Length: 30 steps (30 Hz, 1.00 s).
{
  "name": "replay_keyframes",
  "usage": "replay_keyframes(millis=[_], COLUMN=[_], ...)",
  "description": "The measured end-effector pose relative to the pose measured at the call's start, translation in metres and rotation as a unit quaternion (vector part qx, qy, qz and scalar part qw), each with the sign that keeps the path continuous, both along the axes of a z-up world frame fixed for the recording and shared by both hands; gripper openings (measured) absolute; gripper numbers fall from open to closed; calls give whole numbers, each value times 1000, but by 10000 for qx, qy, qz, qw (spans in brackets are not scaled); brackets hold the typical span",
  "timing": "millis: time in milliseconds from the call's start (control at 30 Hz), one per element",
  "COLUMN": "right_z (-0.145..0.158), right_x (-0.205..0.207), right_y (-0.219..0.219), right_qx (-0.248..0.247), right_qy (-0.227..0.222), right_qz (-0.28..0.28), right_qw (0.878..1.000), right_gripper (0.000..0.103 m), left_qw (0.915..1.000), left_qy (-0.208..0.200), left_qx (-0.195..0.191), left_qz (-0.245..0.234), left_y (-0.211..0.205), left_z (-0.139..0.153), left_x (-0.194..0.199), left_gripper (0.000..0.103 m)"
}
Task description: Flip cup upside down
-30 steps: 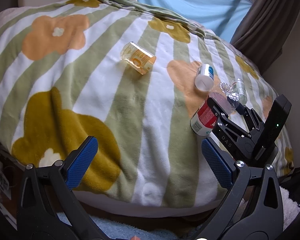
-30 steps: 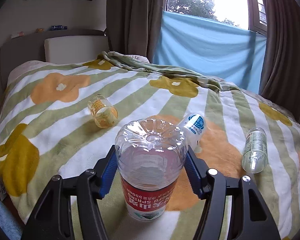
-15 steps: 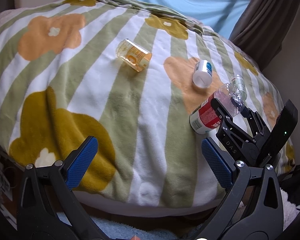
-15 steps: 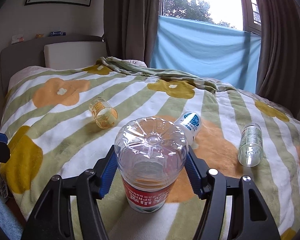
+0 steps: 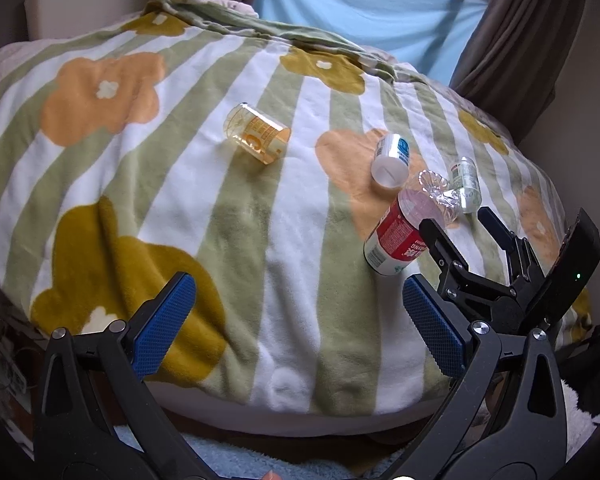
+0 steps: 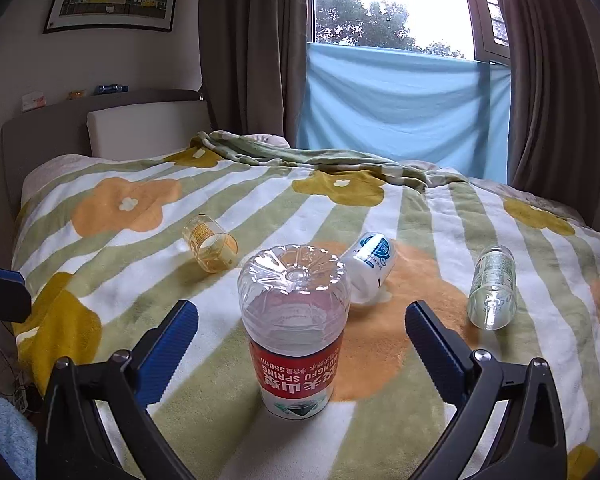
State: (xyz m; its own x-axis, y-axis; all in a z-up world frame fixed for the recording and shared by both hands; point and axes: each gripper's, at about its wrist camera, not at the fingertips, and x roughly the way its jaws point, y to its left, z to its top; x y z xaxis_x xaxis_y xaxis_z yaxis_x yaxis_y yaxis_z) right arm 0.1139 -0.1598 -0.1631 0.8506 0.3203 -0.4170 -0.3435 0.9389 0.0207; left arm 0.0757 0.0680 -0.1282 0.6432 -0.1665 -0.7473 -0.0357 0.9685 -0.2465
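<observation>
The clear plastic cup with a red label (image 6: 294, 328) stands upside down on the striped flowered blanket (image 6: 420, 216); right hand-held gripper (image 6: 302, 340) spread apart around it, left hand-held gripper (image 5: 296, 316) apart, empty. Flip looks done.

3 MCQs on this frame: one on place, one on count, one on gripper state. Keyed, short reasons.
1. Where does the red-label cup stand?
A. on the blanket
B. on the headboard
C. in the left gripper

2. How many other cups lie on their sides?
A. one
B. three
C. five

3. The right gripper is:
A. shut on the cup
B. open, fingers apart from the cup
C. out of view

Key: 1 A, it rests mouth-down on the blanket; 2 B, the amber cup, white cup and clear cup; 3 B, gaps show on both sides.
</observation>
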Motion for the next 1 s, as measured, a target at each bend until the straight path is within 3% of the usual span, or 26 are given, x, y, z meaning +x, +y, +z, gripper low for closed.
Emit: replay_keyframes(millis=[267,300,433,567,667,767,1000], right_z=[91,117,152,183,192,193,188], right_x=[-56,-71,-102,-129,-141,-149,-155], right_y=[-33,-44,-58,-66,-67,-74,-86], right_qx=[72,154,170,23,-179,-22,197], right_qy=[-648,-691,-1013,-1041,-1047,-928,-864], right_qz=[-612,-672,-934,-1170,-1377,-1477,-1656], right_qw=[9960,9952,9903,9877,9848,9847,9822], right_gripper=[103,103,103,103,103,103,103], left_qw=[9928,9902,9738,9552,9485,9456,9486], left_qy=[-1132,-1324,-2139,-2737,-2964,-3075,-3006], left_qx=[389,450,755,1095,1057,980,919], left_qz=[-48,-70,-184,-276,-368,-407,-375], left_y=[-21,-24,-41,-61,-70,-73,-71], left_z=[72,83,125,155,161,159,153], left_x=[-28,-32,-52,-73,-88,-100,-106], left_gripper=[103,103,103,103,103,103,103])
